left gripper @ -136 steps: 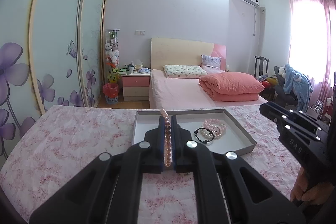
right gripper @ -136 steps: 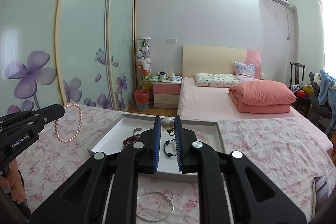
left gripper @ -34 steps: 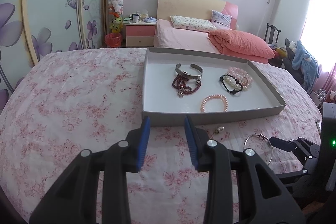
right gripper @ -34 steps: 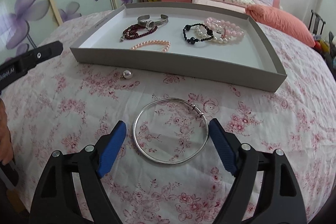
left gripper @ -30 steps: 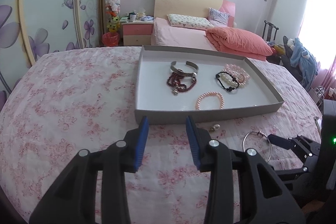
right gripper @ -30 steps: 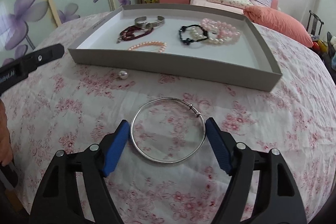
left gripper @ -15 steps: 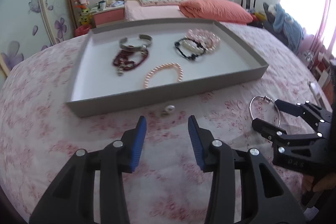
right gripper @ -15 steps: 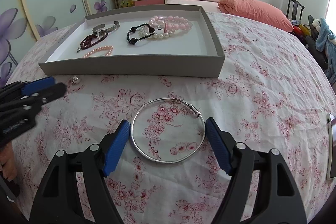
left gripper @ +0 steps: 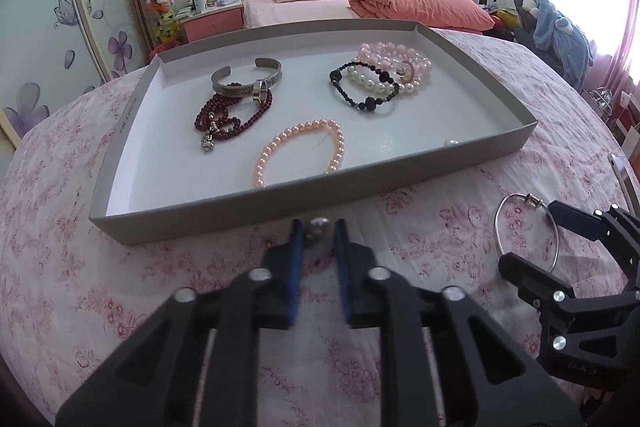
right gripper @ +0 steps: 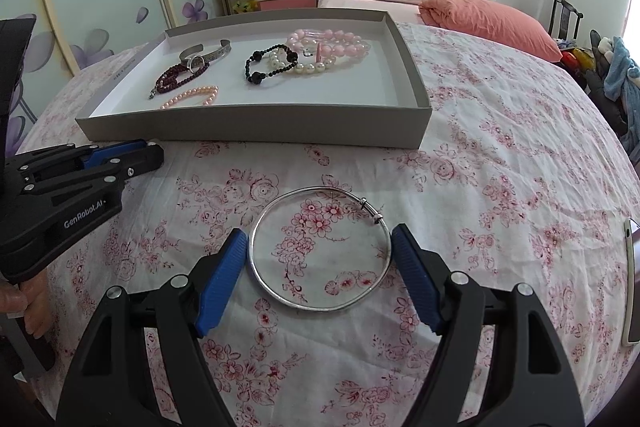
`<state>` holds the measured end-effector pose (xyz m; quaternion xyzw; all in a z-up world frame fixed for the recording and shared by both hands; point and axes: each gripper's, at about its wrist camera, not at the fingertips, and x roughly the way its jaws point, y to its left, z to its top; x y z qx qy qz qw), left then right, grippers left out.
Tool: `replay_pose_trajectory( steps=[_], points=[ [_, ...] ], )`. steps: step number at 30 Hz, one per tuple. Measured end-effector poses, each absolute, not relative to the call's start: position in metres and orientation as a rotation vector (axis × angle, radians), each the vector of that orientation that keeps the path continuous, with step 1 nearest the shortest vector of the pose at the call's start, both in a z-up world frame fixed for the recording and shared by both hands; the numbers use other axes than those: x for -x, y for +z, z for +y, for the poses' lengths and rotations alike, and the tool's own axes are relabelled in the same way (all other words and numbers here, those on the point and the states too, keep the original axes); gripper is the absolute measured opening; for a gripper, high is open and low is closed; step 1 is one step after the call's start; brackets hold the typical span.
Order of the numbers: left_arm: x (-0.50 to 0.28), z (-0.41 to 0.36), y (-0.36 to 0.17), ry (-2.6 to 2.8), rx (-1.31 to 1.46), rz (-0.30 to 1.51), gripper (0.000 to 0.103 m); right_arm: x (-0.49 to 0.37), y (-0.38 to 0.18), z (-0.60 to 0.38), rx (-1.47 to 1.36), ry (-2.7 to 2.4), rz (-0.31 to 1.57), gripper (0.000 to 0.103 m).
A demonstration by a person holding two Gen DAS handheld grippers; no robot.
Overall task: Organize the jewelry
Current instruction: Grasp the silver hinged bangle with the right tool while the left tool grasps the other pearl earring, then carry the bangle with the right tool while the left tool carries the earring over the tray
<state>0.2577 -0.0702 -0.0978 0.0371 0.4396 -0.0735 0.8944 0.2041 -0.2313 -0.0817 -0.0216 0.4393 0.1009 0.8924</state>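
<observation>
The left gripper [left gripper: 318, 233] — its black side printed "GenRobot.AI" — is closing its blue-padded jaws around a small round pearl bead [left gripper: 319, 225] lying on the pink floral cloth [right gripper: 480, 155], just beside the shallow grey cardboard tray [left gripper: 280, 201]. The right gripper [right gripper: 320, 251] holds its jaws wide apart, flanking a thin silver wire bangle [right gripper: 320, 249] flat on the cloth.
</observation>
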Motion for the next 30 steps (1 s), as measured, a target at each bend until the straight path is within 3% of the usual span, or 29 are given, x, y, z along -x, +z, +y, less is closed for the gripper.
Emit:
replay_pose_trajectory(
  steps=[6, 30],
  points=[
    [-0.254, -0.063, -0.096, -0.147, -0.065, 0.904, 0.007, -0.204, -0.082, -0.231, 0.046, 0.21, 0.912, 0.074],
    [-0.207, -0.006, -0.076, -0.111, -0.009, 0.843, 0.007, -0.196, -0.081, -0.212, 0.065, 0.292, 0.907, 0.074]
  ],
)
